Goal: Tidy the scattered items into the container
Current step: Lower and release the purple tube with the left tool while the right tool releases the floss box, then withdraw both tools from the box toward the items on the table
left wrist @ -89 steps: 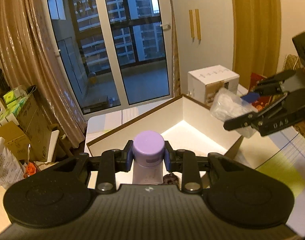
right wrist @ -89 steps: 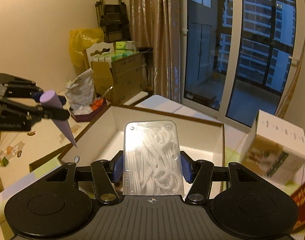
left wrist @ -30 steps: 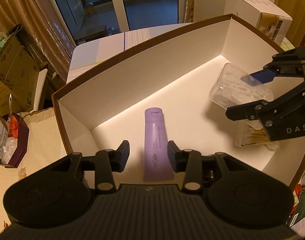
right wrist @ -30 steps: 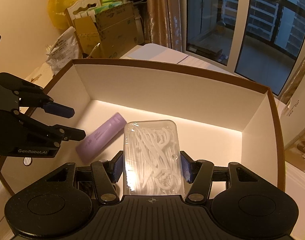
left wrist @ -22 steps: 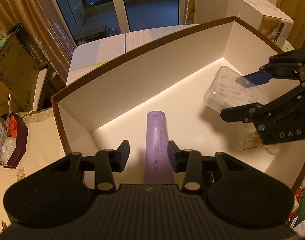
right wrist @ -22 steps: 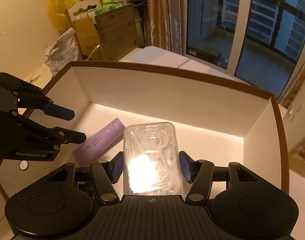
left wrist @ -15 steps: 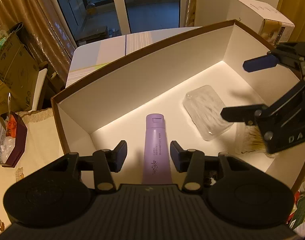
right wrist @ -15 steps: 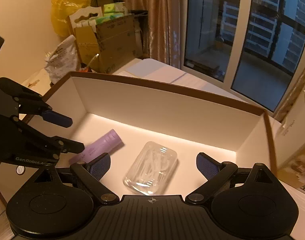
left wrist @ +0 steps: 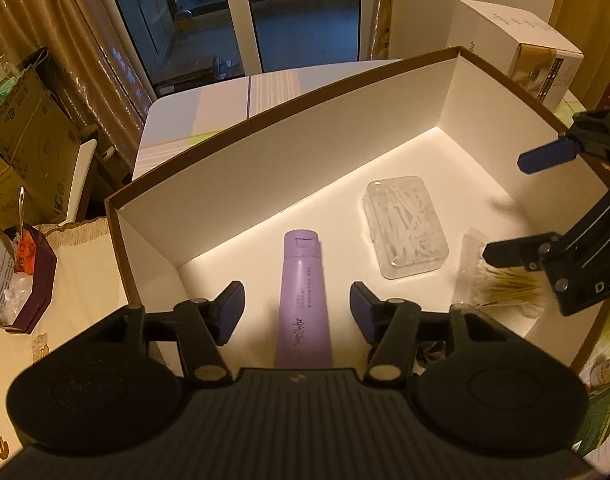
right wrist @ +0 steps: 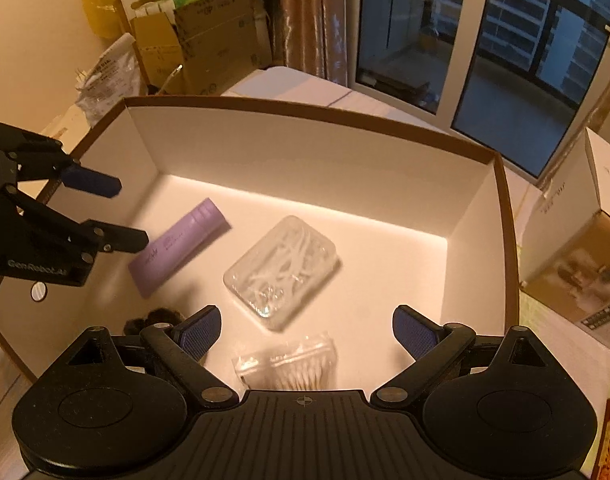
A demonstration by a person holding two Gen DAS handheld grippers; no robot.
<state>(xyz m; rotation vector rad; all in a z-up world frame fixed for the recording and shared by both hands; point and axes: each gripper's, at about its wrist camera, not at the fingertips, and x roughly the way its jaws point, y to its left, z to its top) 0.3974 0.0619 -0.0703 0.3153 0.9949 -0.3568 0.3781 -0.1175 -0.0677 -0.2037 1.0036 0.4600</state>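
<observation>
Both black tongs [left wrist: 297, 312] [right wrist: 307, 330] carry blue pads, silver screws and ribbed bodies.

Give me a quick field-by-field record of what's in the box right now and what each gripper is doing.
container: open white box, brown rim
purple tube: lying flat on box floor
clear floss-pick case: flat, beside the tube, apart from it
cotton swab bag: on floor near front wall
dark fuzzy item: front corner, unclear what it is
left gripper: open, empty, above tube
right gripper: open, empty

Dark balcony window [left wrist: 305, 12], gold curtains [left wrist: 65, 40], stacked cardboard boxes [right wrist: 209, 52].
</observation>
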